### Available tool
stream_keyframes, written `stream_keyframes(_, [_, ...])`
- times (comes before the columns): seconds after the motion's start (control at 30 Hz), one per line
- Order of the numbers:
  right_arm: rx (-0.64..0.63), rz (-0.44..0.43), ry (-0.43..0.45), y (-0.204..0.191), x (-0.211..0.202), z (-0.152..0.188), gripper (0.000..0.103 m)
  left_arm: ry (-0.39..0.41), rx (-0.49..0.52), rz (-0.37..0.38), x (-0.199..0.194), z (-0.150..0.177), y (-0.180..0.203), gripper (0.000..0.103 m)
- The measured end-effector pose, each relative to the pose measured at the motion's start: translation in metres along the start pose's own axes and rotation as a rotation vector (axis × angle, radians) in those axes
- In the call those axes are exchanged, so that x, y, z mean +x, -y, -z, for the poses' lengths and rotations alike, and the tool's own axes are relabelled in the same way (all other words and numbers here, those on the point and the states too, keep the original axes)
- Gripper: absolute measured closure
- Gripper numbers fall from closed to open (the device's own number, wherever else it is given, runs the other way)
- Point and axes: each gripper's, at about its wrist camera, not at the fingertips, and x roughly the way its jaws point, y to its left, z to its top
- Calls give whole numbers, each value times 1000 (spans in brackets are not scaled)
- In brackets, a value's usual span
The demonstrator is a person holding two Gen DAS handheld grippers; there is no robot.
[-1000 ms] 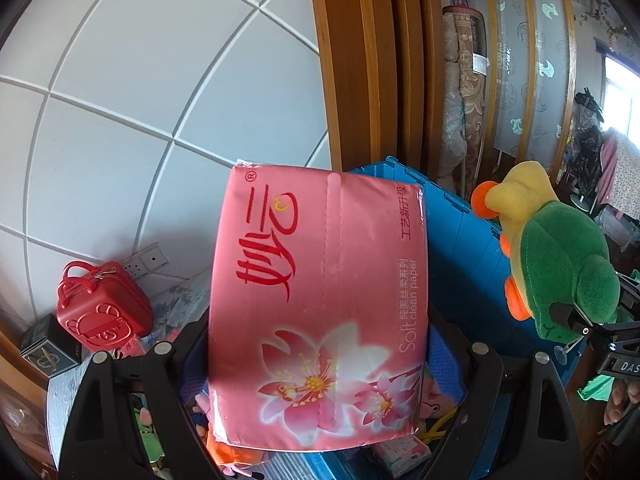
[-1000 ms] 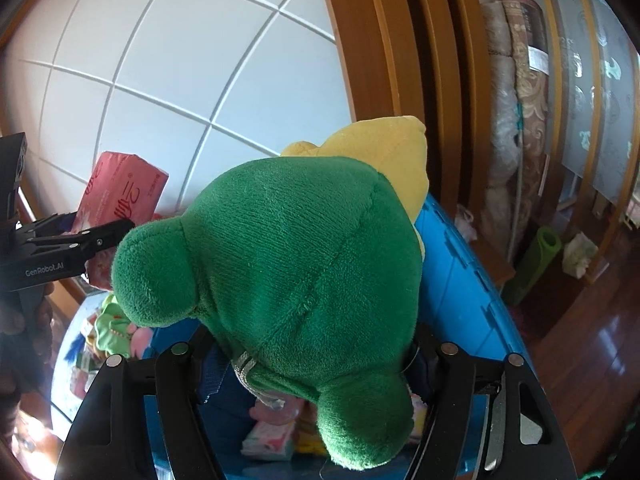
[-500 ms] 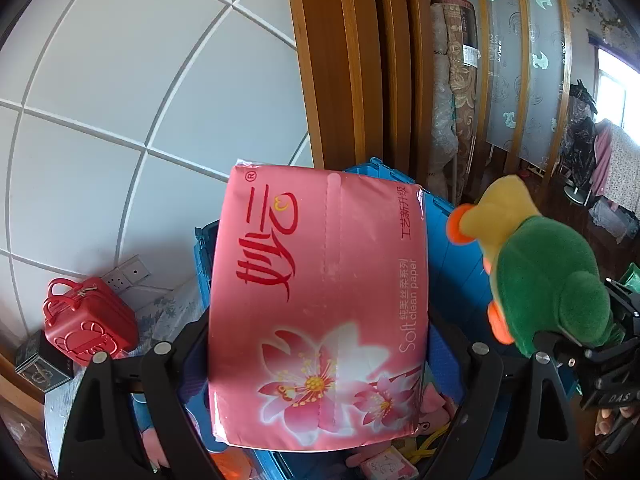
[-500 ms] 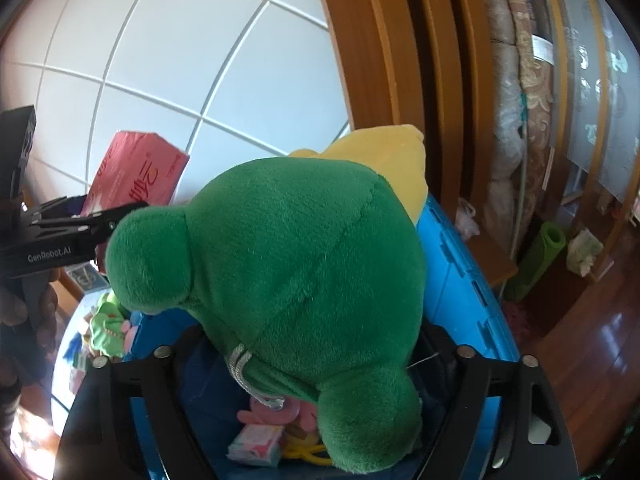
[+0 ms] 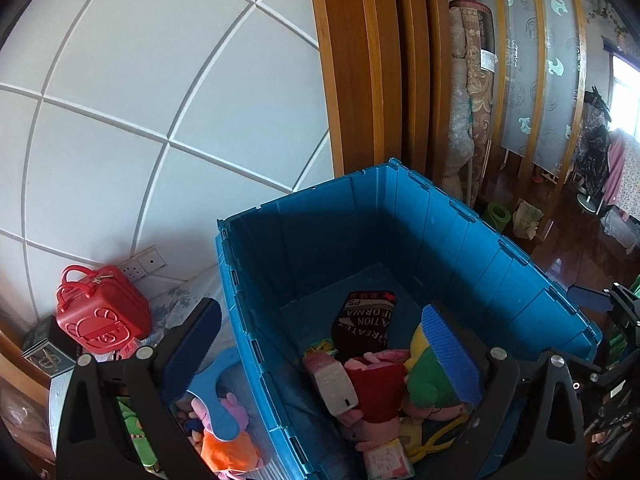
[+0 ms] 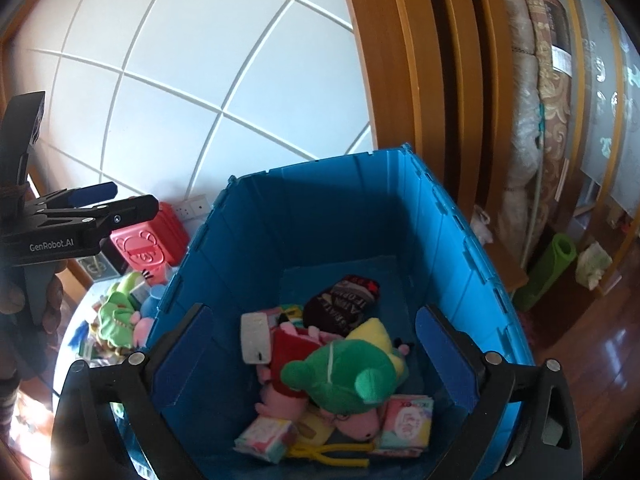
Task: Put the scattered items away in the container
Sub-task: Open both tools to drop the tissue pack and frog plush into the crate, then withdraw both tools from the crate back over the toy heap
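1. A deep blue plastic crate [image 6: 440, 216] stands open against a white tiled wall [image 6: 224, 52]. It already holds a heap of small things.
2. On top of the heap inside the crate lies a green and yellow plush toy [image 6: 344, 372]. Touching it are a pink tissue pack [image 5: 330, 384], a red-dressed pink pig doll [image 6: 292, 348], a dark printed hat [image 6: 340, 308], small pastel packets [image 6: 406, 424] and yellow-handled pliers [image 6: 328, 452].
3. The right gripper [image 6: 312, 360] hangs over the crate's opening, fingers spread wide, nothing between them.
4. The left gripper [image 5: 320, 348] straddles the crate's left wall, also spread wide and empty.
5. Outside the crate, by that left wall, more soft toys [image 6: 120, 316] lie scattered on a table.
6. Beyond them, against the wall, sits a small red case [image 5: 100, 312].
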Motion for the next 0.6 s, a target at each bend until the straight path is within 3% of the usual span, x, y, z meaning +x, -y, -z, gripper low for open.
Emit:
stream_keyframes(0.3, [-5, -2, 15, -24, -15, 7, 0, -1, -9, -21, -28, 25, -12, 1])
stream_keyframes(0.6, [-54, -3, 2, -77, -33, 25, 0, 0, -42, -16, -57, 64, -39, 1])
